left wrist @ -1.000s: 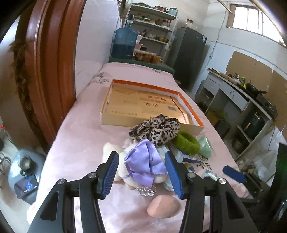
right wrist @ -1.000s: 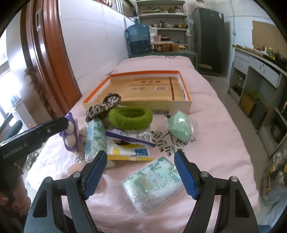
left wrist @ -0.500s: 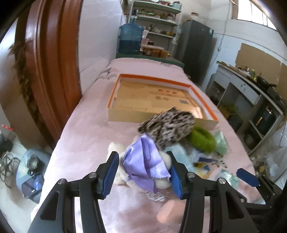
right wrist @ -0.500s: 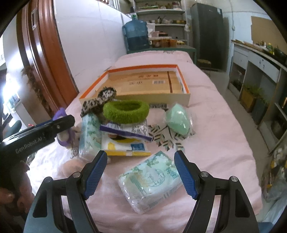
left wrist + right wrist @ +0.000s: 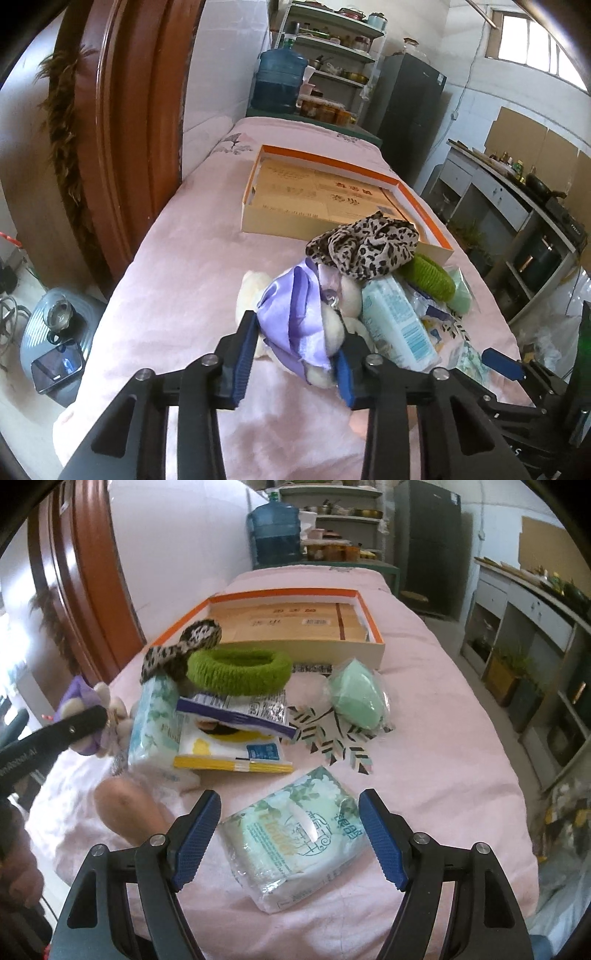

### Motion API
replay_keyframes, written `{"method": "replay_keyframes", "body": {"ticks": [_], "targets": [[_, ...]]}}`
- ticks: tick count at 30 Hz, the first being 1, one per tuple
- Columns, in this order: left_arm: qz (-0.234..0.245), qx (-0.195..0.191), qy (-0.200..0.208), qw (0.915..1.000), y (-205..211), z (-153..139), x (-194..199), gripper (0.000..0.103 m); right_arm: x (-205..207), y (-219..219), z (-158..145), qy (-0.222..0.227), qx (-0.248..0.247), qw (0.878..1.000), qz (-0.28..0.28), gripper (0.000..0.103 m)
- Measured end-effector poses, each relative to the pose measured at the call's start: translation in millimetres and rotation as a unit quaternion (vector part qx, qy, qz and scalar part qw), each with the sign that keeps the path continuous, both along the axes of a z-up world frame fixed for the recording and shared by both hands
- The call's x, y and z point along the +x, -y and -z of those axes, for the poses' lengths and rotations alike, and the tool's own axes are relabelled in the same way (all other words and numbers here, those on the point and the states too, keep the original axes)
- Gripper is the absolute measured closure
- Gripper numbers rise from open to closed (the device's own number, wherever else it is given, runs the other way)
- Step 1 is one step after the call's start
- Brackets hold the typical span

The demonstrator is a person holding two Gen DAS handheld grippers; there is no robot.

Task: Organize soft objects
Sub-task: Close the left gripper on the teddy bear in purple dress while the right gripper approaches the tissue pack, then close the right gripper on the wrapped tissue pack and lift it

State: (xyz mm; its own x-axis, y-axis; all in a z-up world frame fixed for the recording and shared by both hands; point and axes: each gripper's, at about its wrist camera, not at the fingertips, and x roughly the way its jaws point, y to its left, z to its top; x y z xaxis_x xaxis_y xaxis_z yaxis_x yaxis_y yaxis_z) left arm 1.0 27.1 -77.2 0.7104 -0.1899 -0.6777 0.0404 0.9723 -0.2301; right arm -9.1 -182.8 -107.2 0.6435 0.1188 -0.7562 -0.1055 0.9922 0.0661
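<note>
Your left gripper (image 5: pixel 295 354) has just been closing and its pads now press both sides of the plush (image 5: pixel 306 317), which lies on the near left of the box (image 5: pixel 295 225), so it can be lifted out of the pile without dragging the scarf (image 5: pixel 364 242). Your right gripper (image 5: pixel 290 834) stands wide open around the tissue pack (image 5: pixel 295 845), nearest you from the box, untouched. Only the right view shows that pack whole; only the left shows the pads biting.
</note>
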Motion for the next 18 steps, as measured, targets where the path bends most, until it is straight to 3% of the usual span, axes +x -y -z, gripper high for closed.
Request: {"method": "replay_keyframes", "body": {"ticks": [4, 11, 14, 16, 18], "targets": [[0.004, -0.031, -0.015, 0.9994, -9.8, 7.6, 1.4, 0.076, 2.5, -2.9, 2.8, -0.002, -0.015, 1.000, -0.003, 0.025], [0.007, -0.045, -0.006, 0.9990, -14.0, 10.2, -5.0, 0.079, 4.8, -7.5, 5.6, -0.008, -0.032, 0.999, -0.009, 0.025], [0.010, -0.037, 0.003, 0.9993, -10.5, 8.5, -7.4, 0.080, 4.2, 0.5, 4.7, -0.011, -0.004, 1.000, -0.005, 0.035], [0.009, -0.036, 0.011, 0.9992, -8.6, 6.4, -9.7, 0.080, 3.6, 3.9, 3.7, -0.008, 0.006, 1.000, -0.006, 0.050], [0.008, -0.035, 0.018, 0.9992, -7.9, 4.3, -11.4, 0.080, 2.8, 6.5, 1.8, -0.003, 0.012, 1.000, -0.008, 0.054]]}}
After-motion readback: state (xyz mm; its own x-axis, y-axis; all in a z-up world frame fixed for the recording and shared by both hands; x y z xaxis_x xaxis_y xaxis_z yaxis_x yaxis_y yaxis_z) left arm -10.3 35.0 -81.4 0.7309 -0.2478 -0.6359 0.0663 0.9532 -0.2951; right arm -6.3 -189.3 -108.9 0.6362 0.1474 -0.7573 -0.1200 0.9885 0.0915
